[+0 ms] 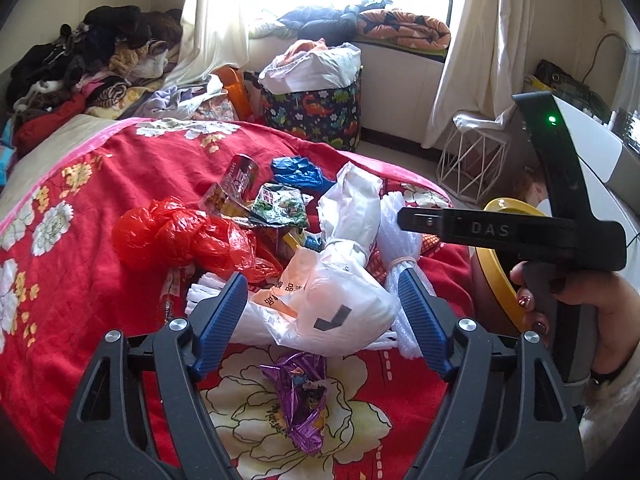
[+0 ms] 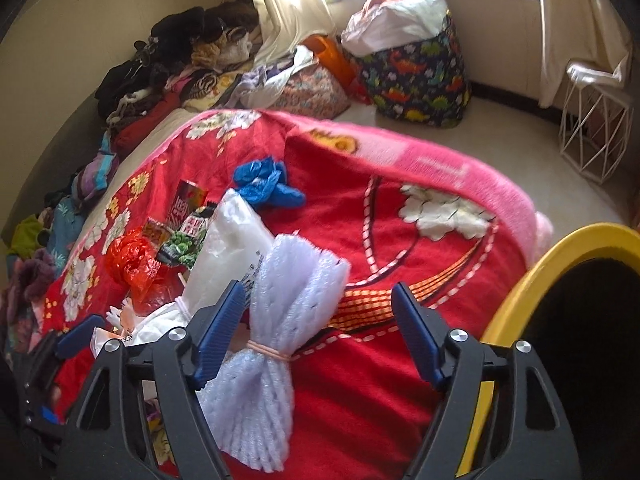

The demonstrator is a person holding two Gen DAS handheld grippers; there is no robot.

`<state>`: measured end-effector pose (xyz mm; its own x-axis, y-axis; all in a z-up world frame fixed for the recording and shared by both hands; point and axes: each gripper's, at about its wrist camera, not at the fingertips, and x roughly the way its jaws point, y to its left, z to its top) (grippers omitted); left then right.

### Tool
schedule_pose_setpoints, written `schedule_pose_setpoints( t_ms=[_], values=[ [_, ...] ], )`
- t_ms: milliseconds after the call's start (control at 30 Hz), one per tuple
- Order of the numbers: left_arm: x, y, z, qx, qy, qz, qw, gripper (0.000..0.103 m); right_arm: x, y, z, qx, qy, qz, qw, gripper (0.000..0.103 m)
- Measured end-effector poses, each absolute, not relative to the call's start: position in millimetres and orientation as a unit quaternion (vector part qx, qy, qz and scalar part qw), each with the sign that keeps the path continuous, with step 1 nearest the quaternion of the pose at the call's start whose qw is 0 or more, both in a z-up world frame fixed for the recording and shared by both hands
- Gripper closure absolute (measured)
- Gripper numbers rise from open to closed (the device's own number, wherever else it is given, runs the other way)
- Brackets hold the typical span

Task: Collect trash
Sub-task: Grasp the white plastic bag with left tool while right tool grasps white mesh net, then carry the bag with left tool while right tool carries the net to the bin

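Trash lies on a red flowered blanket point(image 1: 100, 216). My left gripper point(image 1: 322, 276) is open, and a knotted white plastic bag point(image 1: 332, 308) fills the gap between its blue pads. Around it lie a red plastic bag point(image 1: 172, 232), a dark can point(image 1: 240, 174), a green snack wrapper point(image 1: 280, 204), blue gloves point(image 1: 298, 172) and a purple wrapper point(image 1: 300, 404). My right gripper point(image 2: 320, 286) is open over a white foam net bundle point(image 2: 276, 320) tied with a rubber band. The bundle lies against the left finger, apart from the right one. A yellow-rimmed bin point(image 2: 560, 256) stands at the right.
A dinosaur-print basket point(image 1: 316, 112) stuffed with bags stands on the floor beyond the bed. A white wire stand point(image 2: 596, 128) is by the curtain. Piled clothes point(image 1: 100, 60) cover the far left of the bed. A hand point(image 1: 568, 300) grips the right gripper's handle.
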<state>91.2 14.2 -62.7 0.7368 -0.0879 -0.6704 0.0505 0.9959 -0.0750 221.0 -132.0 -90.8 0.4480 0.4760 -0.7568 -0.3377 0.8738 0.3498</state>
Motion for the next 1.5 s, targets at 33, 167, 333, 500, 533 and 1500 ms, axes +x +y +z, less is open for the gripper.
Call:
schedule_pose_setpoints(
  t_ms=[33,167,333,500,533,1500],
  values=[
    [93,13,-64,-0.024,0.365,-0.037,0.93,0.034,223,-130,-93,0.08,0.474,0.242,0.843,0.034],
    [97,10,-68,-0.023,0.375,-0.036,0.926,0.043,225,-120,-102,0.083,0.49,0.251,0.83,0.053],
    [99,9,-72,-0.024,0.384,-0.036,0.922,0.059,221,-119,-103,0.086,0.491,0.268,0.824,0.073],
    [98,7,-71,-0.032,0.384,-0.041,0.922,0.066,210,-123,-92,0.09,0.471,0.272,0.834,0.077],
    [97,8,-69,-0.033,0.381,-0.041,0.923,0.067,207,-125,-90,0.09,0.467,0.271,0.837,0.077],
    [76,-3,-1,-0.08,0.286,-0.094,0.95,0.076,156,-198,-26,0.135,0.376,0.234,0.887,0.077]
  ],
)
